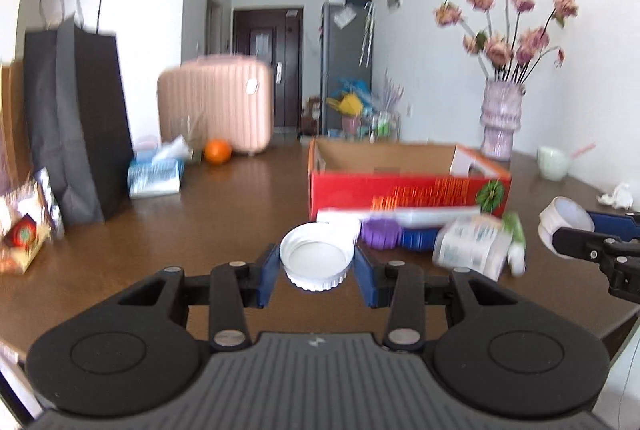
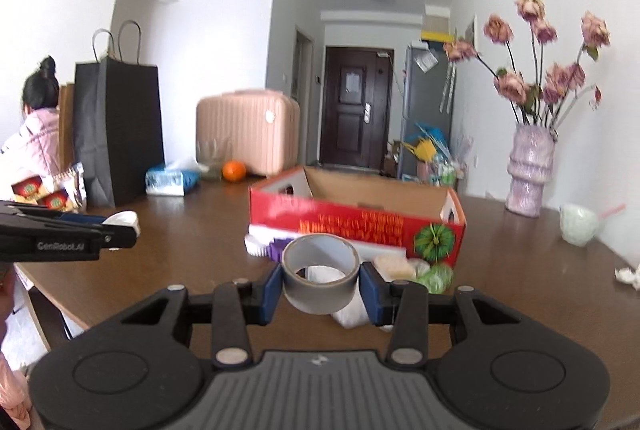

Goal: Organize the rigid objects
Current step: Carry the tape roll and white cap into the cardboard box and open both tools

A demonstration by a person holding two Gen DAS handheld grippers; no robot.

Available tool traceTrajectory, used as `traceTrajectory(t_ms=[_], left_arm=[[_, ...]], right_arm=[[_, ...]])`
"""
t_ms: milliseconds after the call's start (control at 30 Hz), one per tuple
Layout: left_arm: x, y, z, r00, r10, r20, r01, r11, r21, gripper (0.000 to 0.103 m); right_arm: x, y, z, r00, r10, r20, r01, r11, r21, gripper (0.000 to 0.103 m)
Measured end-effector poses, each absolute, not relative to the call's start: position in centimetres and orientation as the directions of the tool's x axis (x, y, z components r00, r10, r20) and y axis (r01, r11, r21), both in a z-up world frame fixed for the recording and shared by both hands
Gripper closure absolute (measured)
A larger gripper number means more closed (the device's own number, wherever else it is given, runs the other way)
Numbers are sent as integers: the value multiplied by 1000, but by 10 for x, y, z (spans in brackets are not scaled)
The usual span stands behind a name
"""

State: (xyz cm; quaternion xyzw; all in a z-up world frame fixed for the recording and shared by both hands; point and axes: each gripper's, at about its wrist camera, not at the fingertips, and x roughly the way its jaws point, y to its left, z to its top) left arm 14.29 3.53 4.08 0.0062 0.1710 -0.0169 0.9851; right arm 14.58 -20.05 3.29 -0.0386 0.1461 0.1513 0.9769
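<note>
Two hand-held grippers are loaded, both held above the counter (image 1: 224, 198) short of the open red carton (image 1: 408, 186).

Left to right:
- Your left hand-held gripper (image 1: 317, 272) is clamped on a white jar lid (image 1: 317, 255), hollow side up, blue pads (image 1: 269, 272) on its ribbed rim. The rim is shallow and round. Risk: it could pivot or squirt out if you tilt or jolt, since only two small patches hold it.
- Loose items lie against the carton's near wall: a purple cap (image 1: 380, 233), a white bottle on its side (image 1: 474, 248), a long white piece. Details are blurred. Risk: a low pass could knock these toward the counter's near edge.
- Your right hand-held gripper (image 2: 320, 288) is clamped on a grey tape roll (image 2: 319, 272), axis roughly upright, pads (image 2: 371, 294) on the outer wall. The roll looks stiff enough to hold. Risk: it hangs below the pads and could catch the carton's near wall if carried in too low.
- Both loads head for one carton, I judge. Risk: the hand-held grippers could collide over it.

The carton looks empty from here, though its floor is mostly hidden. The vase of flowers (image 2: 528, 170) at the far right edge is well clear.
</note>
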Motion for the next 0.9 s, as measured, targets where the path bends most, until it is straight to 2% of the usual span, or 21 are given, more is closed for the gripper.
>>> traceTrajectory(t_ms=[167, 267, 367, 600, 700, 767, 867, 900], left_arm=[[193, 25, 76, 958, -53, -281, 68, 997, 41, 62], [246, 21, 96, 955, -68, -289, 84, 995, 46, 62], [313, 15, 109, 935, -101, -341, 112, 994, 13, 62], [472, -2, 100, 838, -113, -534, 127, 992, -12, 62], [527, -16, 82, 815, -79, -574, 137, 989, 58, 62], [557, -25, 66, 798, -45, -602, 154, 979, 131, 62], [589, -26, 48, 757, -31, -653, 133, 985, 106, 61], [593, -27, 44, 757, -45, -652, 142, 985, 96, 55]], right_arm=[[186, -205, 56, 899, 345, -268, -362, 932, -13, 62], [233, -207, 69, 896, 369, -248, -377, 926, 17, 62], [294, -205, 79, 889, 364, -277, -371, 928, 30, 62], [465, -194, 81, 790, 310, -529, -292, 949, 121, 62], [529, -192, 69, 731, 295, -615, -261, 954, 147, 62], [564, -192, 58, 695, 285, -660, -226, 958, 176, 62], [608, -189, 43, 655, 281, -701, -197, 960, 200, 62], [620, -188, 39, 646, 280, -710, -193, 960, 203, 60]])
